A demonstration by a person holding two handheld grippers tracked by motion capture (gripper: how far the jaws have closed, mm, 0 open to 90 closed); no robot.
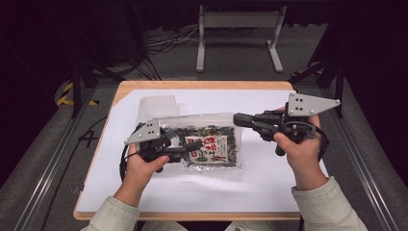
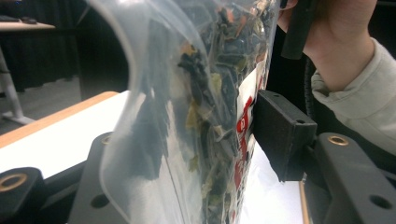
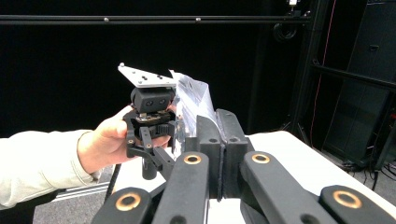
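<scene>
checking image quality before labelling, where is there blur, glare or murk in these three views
High view: evenly lit white sheet, a sheen on the clear bag, dark surroundings. Left gripper view: the bag sits so close that its contents look soft, with a bright band down its clear edge; the jaws at the bottom are dim. Right gripper view: the black backdrop swallows detail, while the left gripper farther off stays fairly sharp.

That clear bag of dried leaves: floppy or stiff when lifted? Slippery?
Probably floppy: the clear bag of dried leaves bends in a curve where the left tongs grip it. Likely light, since the contents look dry and loose. The glossy film may slip, hence perhaps the right tongs pinching its edge.
</scene>
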